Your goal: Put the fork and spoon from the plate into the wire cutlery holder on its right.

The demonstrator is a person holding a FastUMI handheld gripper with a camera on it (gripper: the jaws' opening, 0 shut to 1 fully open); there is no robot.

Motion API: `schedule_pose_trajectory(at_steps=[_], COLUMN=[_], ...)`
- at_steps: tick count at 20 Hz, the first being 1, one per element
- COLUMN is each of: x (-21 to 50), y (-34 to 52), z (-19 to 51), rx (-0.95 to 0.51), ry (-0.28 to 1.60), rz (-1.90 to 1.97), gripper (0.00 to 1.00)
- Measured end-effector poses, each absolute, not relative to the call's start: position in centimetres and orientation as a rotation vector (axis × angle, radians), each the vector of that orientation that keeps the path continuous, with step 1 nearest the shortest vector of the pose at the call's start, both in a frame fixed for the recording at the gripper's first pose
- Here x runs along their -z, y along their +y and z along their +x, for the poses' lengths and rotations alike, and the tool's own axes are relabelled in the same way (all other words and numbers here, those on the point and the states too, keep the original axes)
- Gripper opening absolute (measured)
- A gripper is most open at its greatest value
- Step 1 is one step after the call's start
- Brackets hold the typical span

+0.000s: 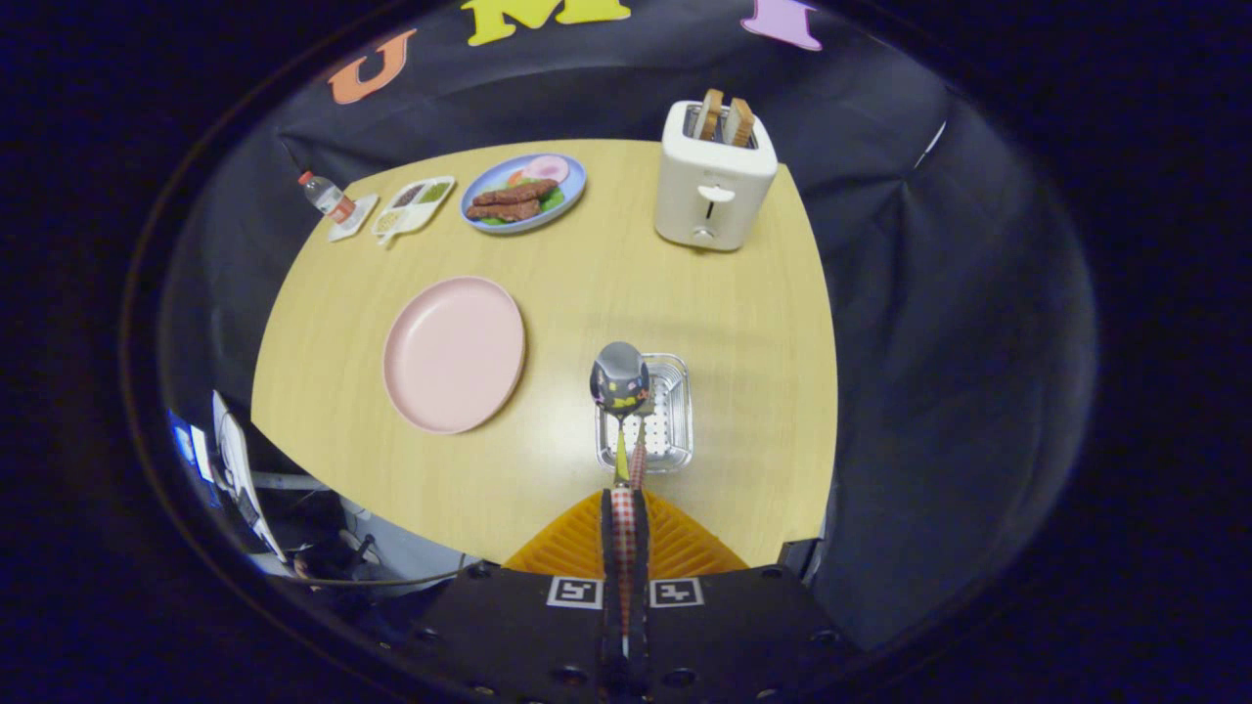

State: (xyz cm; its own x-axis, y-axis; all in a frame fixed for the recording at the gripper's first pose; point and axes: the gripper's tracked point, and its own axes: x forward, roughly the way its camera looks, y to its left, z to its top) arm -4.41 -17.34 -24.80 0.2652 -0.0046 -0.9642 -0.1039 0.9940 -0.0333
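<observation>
My gripper is shut on a red-checked cutlery handle that runs out ahead between the fingers. At its far end a spoon shows its shiny bowl, held up over the left part of the wire cutlery holder. A thin yellow handle lies alongside the checked one; I cannot tell whether it is the fork's. The holder is a small rectangular metal basket standing on the wooden table just beyond the fingers. To the holder's left lies the pink plate, with nothing on it.
A white toaster with two bread slices stands at the far right of the table. At the far left are a blue plate of food, a white divided dish and a small bottle. An orange ribbed mat lies under the fingers.
</observation>
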Motion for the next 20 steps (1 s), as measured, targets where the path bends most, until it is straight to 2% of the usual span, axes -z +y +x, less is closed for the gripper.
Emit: schedule_pose_trajectory(at_steps=[14,20], x=[26.0,26.6], y=[-17.6,-17.8], z=[-4.1,-1.9], rx=[-0.055,-0.019], ry=[1.705,1.785], rz=[-0.108,-0.124], gripper=[0.03,0.04])
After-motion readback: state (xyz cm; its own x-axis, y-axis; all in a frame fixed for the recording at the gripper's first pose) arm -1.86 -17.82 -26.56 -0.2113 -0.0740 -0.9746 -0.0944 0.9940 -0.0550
